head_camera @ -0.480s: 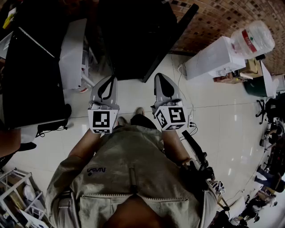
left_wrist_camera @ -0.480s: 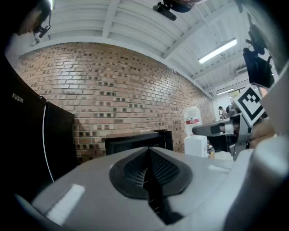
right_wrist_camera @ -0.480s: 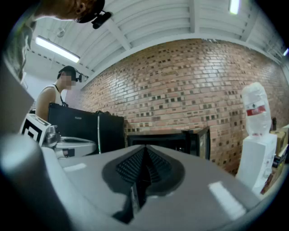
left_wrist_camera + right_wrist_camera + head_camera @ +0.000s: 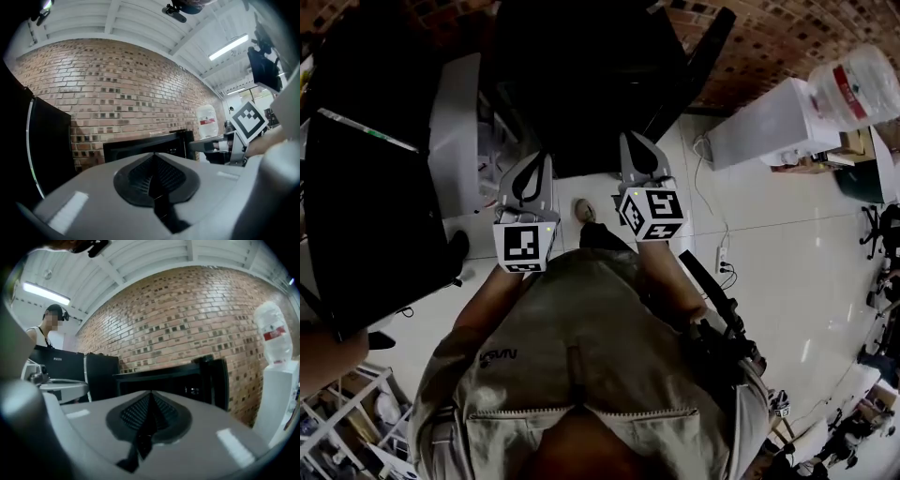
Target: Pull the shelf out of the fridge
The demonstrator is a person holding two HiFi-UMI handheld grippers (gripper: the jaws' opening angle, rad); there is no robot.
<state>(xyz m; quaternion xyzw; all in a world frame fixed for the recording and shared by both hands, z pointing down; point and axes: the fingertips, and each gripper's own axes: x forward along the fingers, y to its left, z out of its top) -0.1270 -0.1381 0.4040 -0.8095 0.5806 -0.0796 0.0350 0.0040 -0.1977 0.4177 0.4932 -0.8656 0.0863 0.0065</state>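
A low black fridge [image 4: 581, 75] stands ahead of me against the brick wall, its door [image 4: 698, 61] swung open to the right. Its dark inside shows in both gripper views, fridge [image 4: 145, 147] and fridge [image 4: 173, 380], but no shelf can be made out. My left gripper [image 4: 534, 159] and my right gripper [image 4: 636, 141] are held side by side in front of the fridge, a short way from it. Both are shut with nothing between the pads.
A tall black cabinet [image 4: 366, 216] and a white unit [image 4: 455, 131] stand to the left. A white water dispenser [image 4: 778, 122] with its bottle [image 4: 853, 84] stands to the right. A cable and power strip [image 4: 722, 258] lie on the tiled floor. A person [image 4: 44, 331] stands far left.
I have stepped closer to the fridge. Both grippers have moved forward with me and now reach its front edge in the head view. Their jaws stay shut.
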